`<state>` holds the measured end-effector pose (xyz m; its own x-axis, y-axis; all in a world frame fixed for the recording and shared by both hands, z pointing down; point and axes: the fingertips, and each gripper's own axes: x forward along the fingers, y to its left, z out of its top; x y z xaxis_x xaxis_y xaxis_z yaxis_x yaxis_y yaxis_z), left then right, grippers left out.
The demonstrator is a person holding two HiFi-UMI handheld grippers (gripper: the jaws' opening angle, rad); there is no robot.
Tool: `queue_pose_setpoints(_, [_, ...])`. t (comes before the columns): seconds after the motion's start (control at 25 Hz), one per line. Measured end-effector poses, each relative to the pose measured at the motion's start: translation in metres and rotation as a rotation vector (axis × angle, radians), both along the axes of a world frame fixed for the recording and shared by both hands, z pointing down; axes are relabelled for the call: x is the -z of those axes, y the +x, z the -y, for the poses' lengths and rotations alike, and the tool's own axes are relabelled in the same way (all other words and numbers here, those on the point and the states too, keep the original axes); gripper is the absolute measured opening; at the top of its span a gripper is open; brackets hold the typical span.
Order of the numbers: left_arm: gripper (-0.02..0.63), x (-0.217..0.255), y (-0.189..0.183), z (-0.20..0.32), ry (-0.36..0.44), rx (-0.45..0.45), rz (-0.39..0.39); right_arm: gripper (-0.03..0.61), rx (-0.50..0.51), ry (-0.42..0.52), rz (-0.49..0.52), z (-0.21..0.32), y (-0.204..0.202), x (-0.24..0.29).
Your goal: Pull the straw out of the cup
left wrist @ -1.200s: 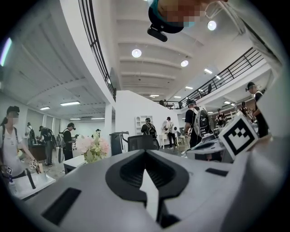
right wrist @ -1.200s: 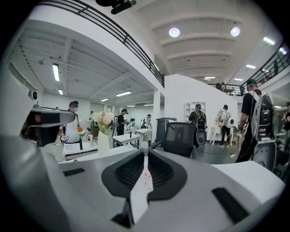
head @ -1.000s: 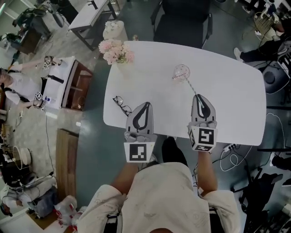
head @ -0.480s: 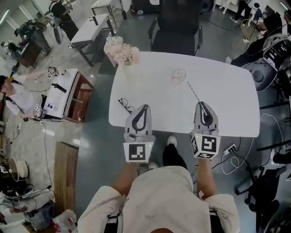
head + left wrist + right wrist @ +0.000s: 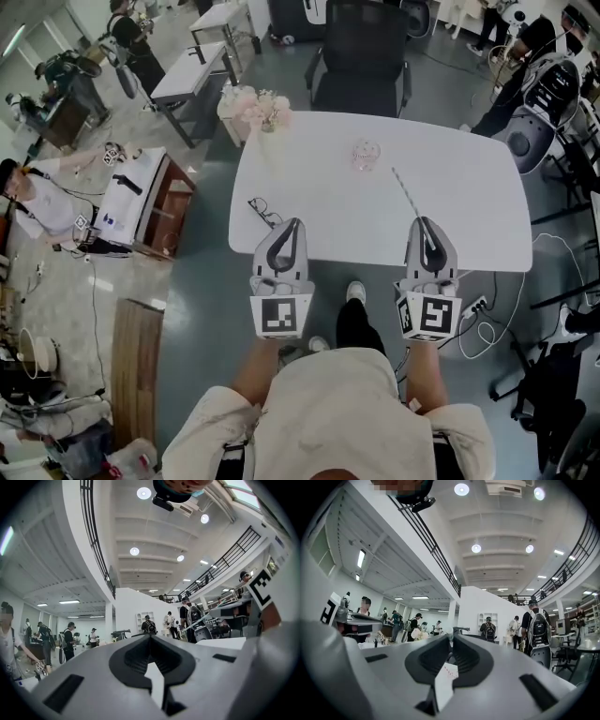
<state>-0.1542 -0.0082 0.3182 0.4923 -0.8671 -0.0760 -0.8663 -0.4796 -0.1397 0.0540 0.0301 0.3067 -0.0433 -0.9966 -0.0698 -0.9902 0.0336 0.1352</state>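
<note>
A clear cup [image 5: 366, 155] with a pink pattern stands upright on the white table [image 5: 478, 216], toward its far side. The thin straw [image 5: 406, 194] is outside the cup; its far end hangs just to the cup's right and nearer to me. My right gripper [image 5: 424, 222] is shut on the straw's near end, over the table's near edge. In the right gripper view the jaws [image 5: 451, 638] meet on the thin stem. My left gripper [image 5: 292, 223] is shut and holds nothing, at the near edge to the left; its tips [image 5: 150, 636] touch.
A vase of pale pink flowers [image 5: 262, 111] stands at the table's far left corner, and black glasses [image 5: 264, 213] lie at its left edge. A black chair [image 5: 361, 52] sits behind the table. A wooden cabinet [image 5: 155, 202] is at the left, and cables [image 5: 478, 323] lie on the floor at the right.
Both grippers drew back from the table's middle to its near edge. The straw, whose tip was in the cup a second ago, came out with the right gripper.
</note>
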Motion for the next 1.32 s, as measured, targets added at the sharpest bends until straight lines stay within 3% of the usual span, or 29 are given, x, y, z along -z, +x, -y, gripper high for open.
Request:
queue_pose_setpoints(0.44, [0.006,0.005,0.003,-0.027,0.025,-0.013,-0.001,0.023,0.02,0.002,-0.011,-0.031,-0.007,0.0])
queue_pose_setpoints(1.32, [0.006,0.01,-0.005,-0.032,0.032,0.002,-0.017,0.023,0.044,-0.008,-0.025,-0.029,-0.019,0.001])
